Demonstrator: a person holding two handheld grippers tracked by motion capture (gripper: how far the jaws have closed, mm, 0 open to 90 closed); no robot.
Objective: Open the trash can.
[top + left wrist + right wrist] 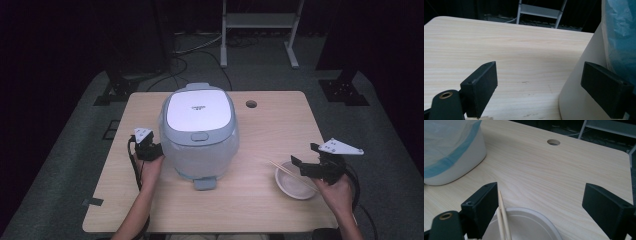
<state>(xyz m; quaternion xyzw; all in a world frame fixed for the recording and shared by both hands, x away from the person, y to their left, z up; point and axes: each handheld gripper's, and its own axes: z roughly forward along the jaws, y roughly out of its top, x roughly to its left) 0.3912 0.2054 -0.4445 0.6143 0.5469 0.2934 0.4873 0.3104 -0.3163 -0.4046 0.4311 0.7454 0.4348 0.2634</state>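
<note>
A white and pale blue rice cooker (200,132) stands with its lid down in the middle of the wooden table (272,127). My left gripper (149,149) is low beside the cooker's left wall, open, with nothing between its jaws. In the left gripper view (541,87) the right jaw stands close against the cooker's white wall (576,97). At the front right, a white bowl (295,182) has two wooden chopsticks (286,171) lying across its rim. My right gripper (306,157) hovers open just over the bowl (529,225), its left jaw next to the chopsticks (503,220).
A round cable hole (251,104) is in the table behind the cooker on the right. The cooker's front latch tab (205,183) sticks out toward the front edge. A metal frame (260,22) and cables lie on the floor beyond the table.
</note>
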